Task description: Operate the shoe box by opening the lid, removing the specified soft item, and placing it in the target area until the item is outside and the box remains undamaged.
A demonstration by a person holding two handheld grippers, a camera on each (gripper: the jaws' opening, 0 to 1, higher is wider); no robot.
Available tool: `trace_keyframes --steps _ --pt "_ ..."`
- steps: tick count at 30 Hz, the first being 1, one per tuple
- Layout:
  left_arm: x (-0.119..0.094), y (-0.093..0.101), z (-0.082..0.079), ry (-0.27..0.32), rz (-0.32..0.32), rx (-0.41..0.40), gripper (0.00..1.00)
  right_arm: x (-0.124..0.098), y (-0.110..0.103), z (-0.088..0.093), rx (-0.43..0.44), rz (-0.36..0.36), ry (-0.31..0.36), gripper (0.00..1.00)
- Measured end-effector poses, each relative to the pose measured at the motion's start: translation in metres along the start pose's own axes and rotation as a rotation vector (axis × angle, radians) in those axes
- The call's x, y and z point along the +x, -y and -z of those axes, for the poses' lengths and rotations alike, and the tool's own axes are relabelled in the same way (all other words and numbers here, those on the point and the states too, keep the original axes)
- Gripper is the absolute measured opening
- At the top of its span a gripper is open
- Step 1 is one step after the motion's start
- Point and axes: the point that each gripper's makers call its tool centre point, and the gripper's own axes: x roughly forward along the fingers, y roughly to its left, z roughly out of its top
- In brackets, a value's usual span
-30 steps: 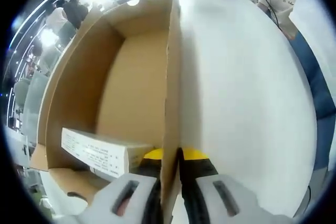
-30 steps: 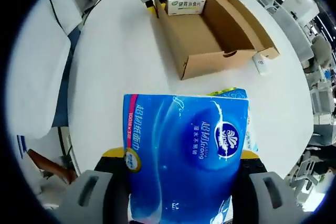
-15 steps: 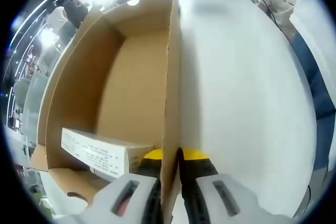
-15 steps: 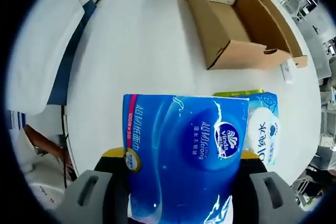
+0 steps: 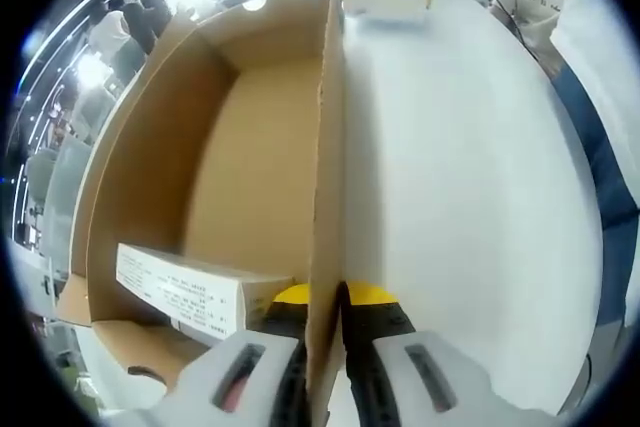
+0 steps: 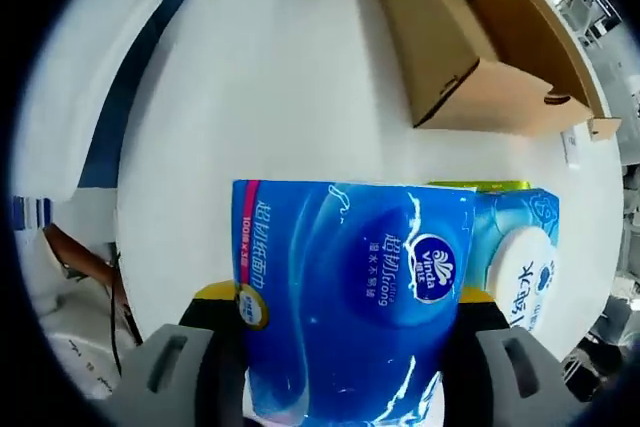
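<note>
On the white round table (image 6: 270,97) sits the open cardboard box (image 5: 250,147), plain brown and matte, its long axis running away from the left gripper (image 5: 325,322) toward the far table edge; that gripper reaches along the table top, its jaws closed onto the box's long side wall, one jaw inside and one outside, yellow pads pressed to the board; inside the box, at the near end, a small white carton (image 5: 185,292) with fine print lies flat against the end wall; in the right gripper view the same box (image 6: 470,57) lies well apart at the top, its short end toward the camera.

Nearer, the right gripper (image 6: 345,347) is tilted down over the table and clamps a blue tissue pack (image 6: 345,287), soft glossy plastic, roughly rectangular, its printed face to the camera and its long axis running up between the jaws; the pack is outside the box, above the table; just beside it on the right lies a second pack (image 6: 520,257), paler blue with a green edge.
</note>
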Motion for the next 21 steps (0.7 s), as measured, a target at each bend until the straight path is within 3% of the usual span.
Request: trace_keyframes --steps 3,9,13,21 --pt "0.001 0.000 0.001 -0.002 -0.002 -0.004 0.04 0.001 0.000 -0.004 0.007 -0.011 0.006 0.79" --pt "0.001 0.000 0.000 -0.002 0.002 -0.005 0.04 0.008 -0.001 0.006 -0.032 -0.030 -0.035 0.79" --pt "0.001 0.000 0.001 -0.001 -0.001 -0.003 0.04 0.014 0.000 0.007 0.001 -0.042 -0.033 0.79" --pt "0.001 0.000 0.000 0.000 0.000 -0.002 0.04 0.021 -0.002 0.011 -0.026 -0.043 -0.067 0.79"
